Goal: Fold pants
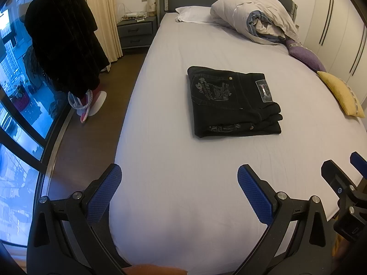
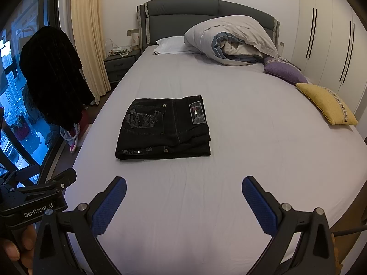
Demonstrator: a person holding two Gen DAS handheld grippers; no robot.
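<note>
A pair of black jeans [image 1: 234, 103] lies folded into a compact rectangle on the bed's grey sheet [image 1: 183, 160], back pocket print and waistband label facing up. It also shows in the right wrist view [image 2: 164, 128]. My left gripper [image 1: 179, 181] is open and empty, held above the foot of the bed, well short of the jeans. My right gripper [image 2: 183, 190] is open and empty too, at the same distance. The right gripper's fingers [image 1: 332, 174] show at the right edge of the left wrist view.
A rolled duvet [image 2: 231, 41] and white pillow [image 2: 169, 44] lie at the headboard. A purple cushion [image 2: 284, 71] and yellow cushion [image 2: 325, 105] sit along the right edge by the wardrobe. A dark garment [image 2: 50, 75] hangs left by the window, near a nightstand [image 2: 118, 65].
</note>
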